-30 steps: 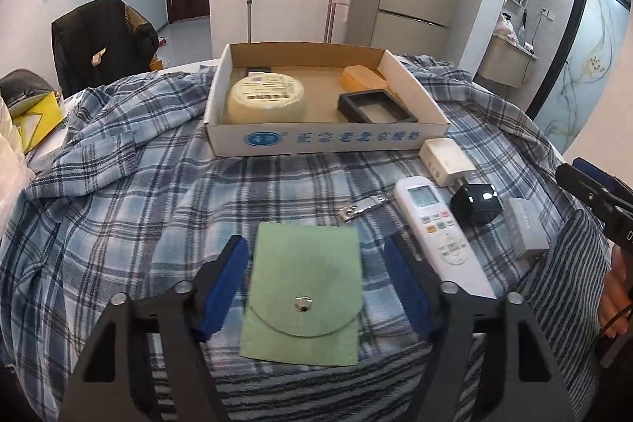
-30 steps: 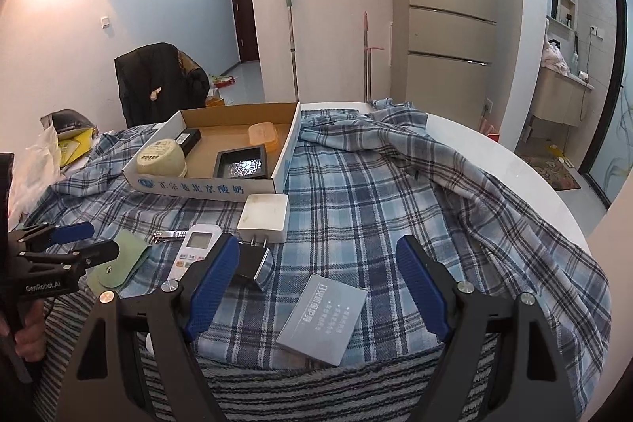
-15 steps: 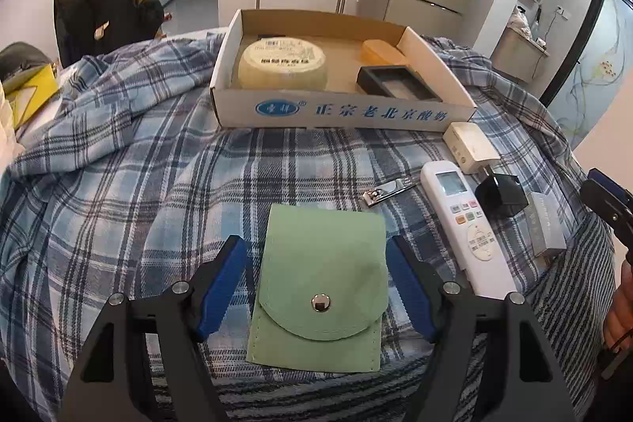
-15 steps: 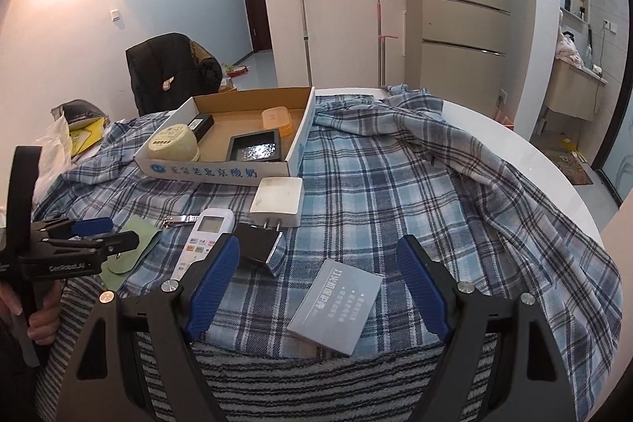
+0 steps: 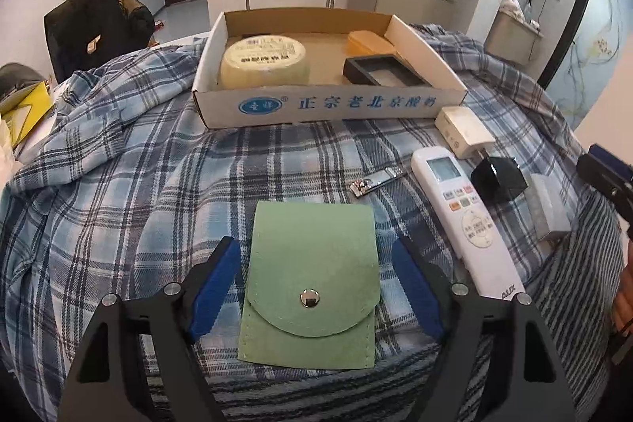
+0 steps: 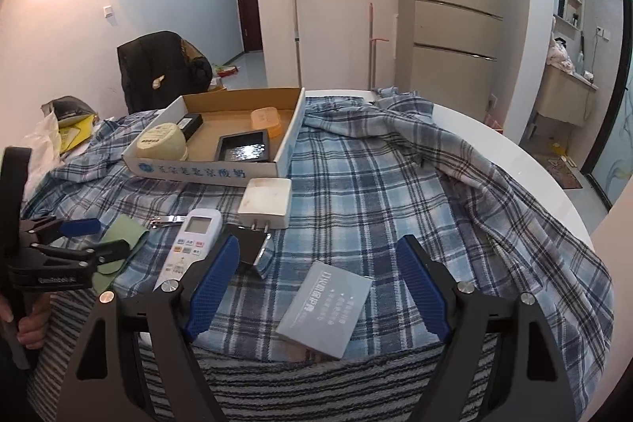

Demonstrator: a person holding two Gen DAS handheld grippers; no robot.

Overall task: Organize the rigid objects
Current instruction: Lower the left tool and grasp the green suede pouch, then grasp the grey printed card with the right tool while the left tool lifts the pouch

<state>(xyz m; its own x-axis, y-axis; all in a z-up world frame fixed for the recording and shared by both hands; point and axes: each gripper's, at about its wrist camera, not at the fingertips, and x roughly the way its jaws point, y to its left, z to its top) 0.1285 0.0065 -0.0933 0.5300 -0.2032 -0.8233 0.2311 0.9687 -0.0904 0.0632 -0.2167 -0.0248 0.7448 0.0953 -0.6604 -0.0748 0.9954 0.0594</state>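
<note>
In the left wrist view, the left gripper (image 5: 316, 275) has its blue fingers (image 5: 215, 289) apart, and they have just been opening. A green pouch (image 5: 312, 287) lies flat between them on the plaid cloth (image 5: 118, 192); the pads do not press on it. Behind it stands a cardboard box (image 5: 328, 101) holding a round tin (image 5: 263, 60) and a black tray (image 5: 381, 72). A remote control (image 5: 465, 220) and a nail clipper (image 5: 374, 180) lie to the right.

In the right wrist view, the right gripper (image 6: 318, 283) is wide apart, holding nothing. A grey card box (image 6: 324, 309) lies between its fingers, a black plug (image 6: 251, 248) near the left one.
</note>
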